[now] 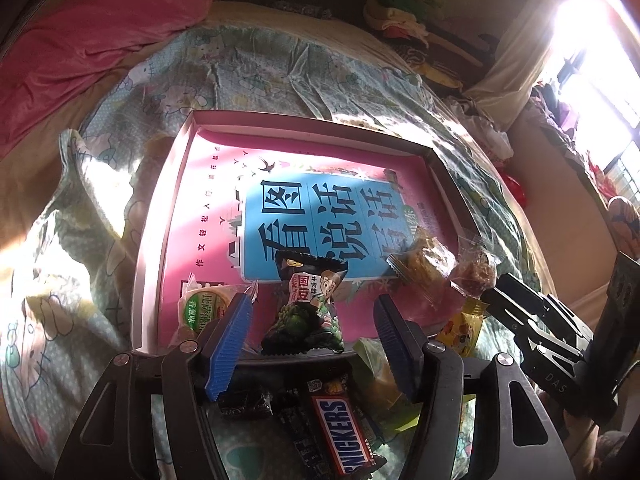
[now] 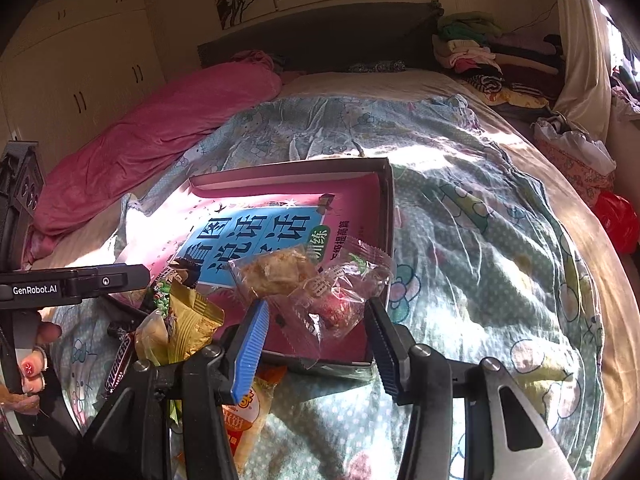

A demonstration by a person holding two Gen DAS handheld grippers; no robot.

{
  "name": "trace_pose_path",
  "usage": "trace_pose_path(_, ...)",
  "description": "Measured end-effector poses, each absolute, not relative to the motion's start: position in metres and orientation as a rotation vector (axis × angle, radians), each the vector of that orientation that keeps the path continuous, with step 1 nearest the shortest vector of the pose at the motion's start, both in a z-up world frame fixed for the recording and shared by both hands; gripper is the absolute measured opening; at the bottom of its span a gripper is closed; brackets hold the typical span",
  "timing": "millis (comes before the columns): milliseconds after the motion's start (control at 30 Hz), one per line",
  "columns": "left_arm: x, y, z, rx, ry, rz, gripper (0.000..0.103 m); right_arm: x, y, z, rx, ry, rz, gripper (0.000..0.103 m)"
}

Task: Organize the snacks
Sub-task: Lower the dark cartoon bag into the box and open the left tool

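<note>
— Right, nearest first: what sits by the left gripper (image 1: 312, 332)?

— Its blue pads (image 1: 228, 344) stand apart, and the green-and-black snack packet (image 1: 306, 308) lies between them, at the near edge of the shallow box (image 1: 168, 208). The pads do not seem to press it, so it looks released, not held.

— And under those fingers?

— Below the pads, outside the box, a Snickers bar (image 1: 346, 436) and dark wrappers lie on the bedspread (image 1: 260, 72). Just outside the left pad, inside the box, sits a round green-labelled packet (image 1: 204, 306).

— The right gripper (image 2: 316, 332)?

— Half open. A clear-wrapped pastry (image 2: 340, 300) lies between its fingers over the box's near corner, with a second clear packet (image 2: 276, 272) just beyond. Whether the pads touch the film cannot be told; it looks loose.

— How would these handle?

— Probably light and crinkly. The film is likely slippery and the pastries crumbly, so a gentle pinch across the filled middle, or on a crimped end seal, seems safest. The Snickers is stiffer; taking it across its narrow width should work.

— What gets in the way?

— Left of the right fingers, a yellow packet (image 2: 192, 320) and an orange-labelled one (image 2: 248, 408) crowd the pile, overlapping. The box wall stands between pile and floor of the box, where a pink book (image 1: 208, 216) lies flat. Farther off, a pink blanket (image 2: 168, 132) and stacked clothes (image 2: 472, 48) are well clear.
</note>
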State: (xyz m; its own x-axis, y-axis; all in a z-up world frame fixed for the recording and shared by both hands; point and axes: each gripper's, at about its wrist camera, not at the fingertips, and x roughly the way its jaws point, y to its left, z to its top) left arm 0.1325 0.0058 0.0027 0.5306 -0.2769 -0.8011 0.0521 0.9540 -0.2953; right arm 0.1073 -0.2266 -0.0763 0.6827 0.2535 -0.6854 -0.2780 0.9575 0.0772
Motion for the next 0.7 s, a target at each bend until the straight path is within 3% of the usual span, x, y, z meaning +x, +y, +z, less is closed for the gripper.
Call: trace_pose_path(700,0.117,0.023,0.024,-0.292,0.939,-0.171,0.072,0.1,-0.234,-0.055,0.032,0.668,0.309,0.057)
